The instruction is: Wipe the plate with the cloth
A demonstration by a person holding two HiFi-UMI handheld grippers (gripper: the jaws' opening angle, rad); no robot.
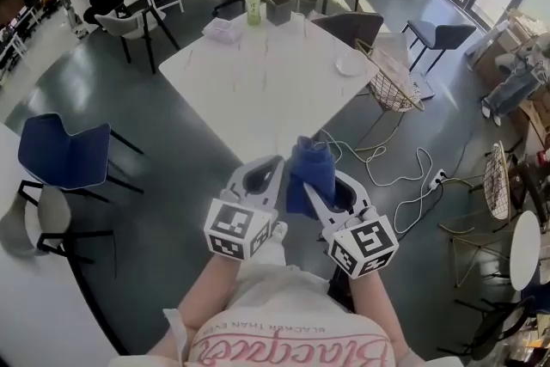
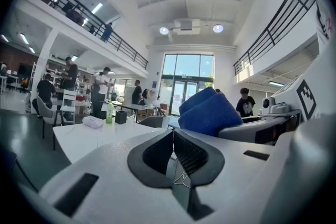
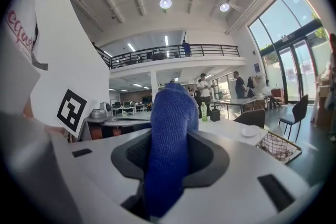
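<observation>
The blue cloth (image 3: 167,128) in my right gripper (image 3: 169,157) looks soft, nubby and matt against its smooth grey plastic shell, my left gripper (image 2: 172,134) has finely ribbed black pads (image 2: 190,153), and the white table (image 1: 258,90) looks smooth.

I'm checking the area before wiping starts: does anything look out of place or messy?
A white cable lies in loose loops on the floor beside the table, running to a power strip: a possible trip hazard. The plate sits close to the table's edge. Nothing looks spilled.
</observation>
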